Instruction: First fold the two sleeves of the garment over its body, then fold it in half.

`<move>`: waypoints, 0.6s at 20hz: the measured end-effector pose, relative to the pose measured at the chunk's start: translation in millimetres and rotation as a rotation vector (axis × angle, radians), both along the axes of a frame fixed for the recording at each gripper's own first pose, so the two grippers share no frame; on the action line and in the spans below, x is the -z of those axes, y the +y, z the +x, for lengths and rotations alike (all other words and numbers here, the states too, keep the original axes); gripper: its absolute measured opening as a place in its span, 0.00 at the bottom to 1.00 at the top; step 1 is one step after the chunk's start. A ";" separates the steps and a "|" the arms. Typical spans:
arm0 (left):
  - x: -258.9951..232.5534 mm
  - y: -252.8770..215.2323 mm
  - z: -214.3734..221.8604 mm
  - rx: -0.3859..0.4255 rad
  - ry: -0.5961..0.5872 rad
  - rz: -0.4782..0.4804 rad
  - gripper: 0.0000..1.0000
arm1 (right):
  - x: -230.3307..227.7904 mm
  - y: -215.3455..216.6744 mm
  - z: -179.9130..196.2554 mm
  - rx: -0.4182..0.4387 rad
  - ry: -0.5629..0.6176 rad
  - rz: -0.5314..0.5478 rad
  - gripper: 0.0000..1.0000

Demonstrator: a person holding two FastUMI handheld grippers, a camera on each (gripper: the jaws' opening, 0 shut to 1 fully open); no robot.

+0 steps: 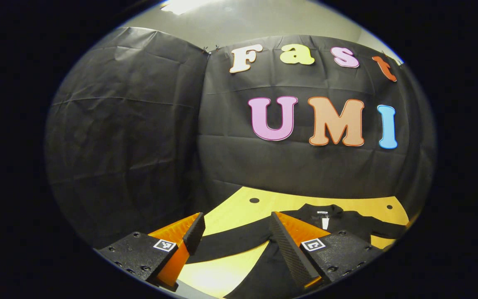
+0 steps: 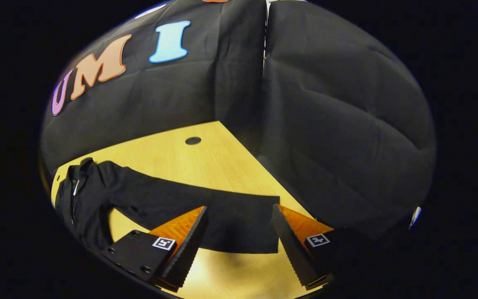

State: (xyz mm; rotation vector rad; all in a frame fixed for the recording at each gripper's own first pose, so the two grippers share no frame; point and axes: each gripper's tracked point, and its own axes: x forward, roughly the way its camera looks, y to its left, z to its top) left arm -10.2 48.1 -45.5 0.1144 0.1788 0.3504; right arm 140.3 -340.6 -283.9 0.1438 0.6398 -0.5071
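A black long-sleeved garment (image 1: 338, 226) lies flat on a light wooden table (image 1: 239, 207), collar toward the back wall. In the left gripper view one sleeve (image 1: 230, 243) stretches out to the left, passing between the spread fingers of my left gripper (image 1: 235, 226), which is open and holds nothing. In the right gripper view the other sleeve (image 2: 206, 203) runs out to the right across the table (image 2: 206, 158), its cuff end (image 2: 259, 224) lying between the fingers of my open right gripper (image 2: 239, 216). The garment's body (image 2: 81, 195) sits at the far left there.
Black cloth walls (image 1: 139, 137) close in the table on the back and sides. Round holes (image 1: 254, 200) mark the tabletop near the back edge; another hole (image 2: 193, 140) shows in the right gripper view. The table's right edge (image 2: 264, 174) runs close to the sleeve's cuff.
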 end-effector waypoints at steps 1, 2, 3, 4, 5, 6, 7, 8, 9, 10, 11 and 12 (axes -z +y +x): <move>0.6 -0.2 -1.1 -0.002 0.002 -0.010 0.93 | 6.8 -1.3 0.5 0.000 0.015 0.009 0.98; -0.2 0.3 -1.5 -0.005 0.002 -0.016 0.93 | 12.2 -3.7 1.6 0.003 0.023 0.014 0.95; 1.4 0.8 -1.5 -0.007 0.003 -0.015 0.93 | 17.7 -5.1 2.0 0.008 0.029 0.024 0.98; 1.4 1.1 -1.2 -0.009 0.003 -0.011 0.93 | 21.7 -6.2 3.3 0.012 0.034 0.041 0.98; 1.9 0.6 -1.0 -0.009 0.005 -0.010 0.93 | 25.9 -6.5 1.0 0.017 0.042 0.055 0.95; 2.1 0.4 -0.7 -0.010 0.008 -0.011 0.93 | 30.9 -7.1 -0.6 0.021 0.052 0.068 0.95; 3.1 0.7 -0.6 -0.011 0.010 -0.014 0.93 | 34.9 -7.7 -0.9 0.023 0.056 0.076 0.98; 3.8 0.9 0.6 -0.013 0.012 -0.015 0.93 | 36.7 -8.4 -1.8 0.025 0.063 0.078 0.98; 4.6 1.9 1.2 -0.018 0.018 -0.012 0.93 | 43.9 -9.2 -0.7 0.025 0.075 0.079 0.98; 6.6 2.3 1.4 -0.023 0.025 -0.004 0.93 | 49.7 -8.3 -0.9 0.019 0.090 0.086 0.95; 8.3 2.5 1.9 -0.026 0.030 0.005 0.93 | 56.3 -6.1 -5.5 0.007 0.122 0.095 0.98; 9.1 1.8 2.7 -0.028 0.036 0.013 0.93 | 53.4 -9.5 -2.6 0.008 0.103 0.081 0.98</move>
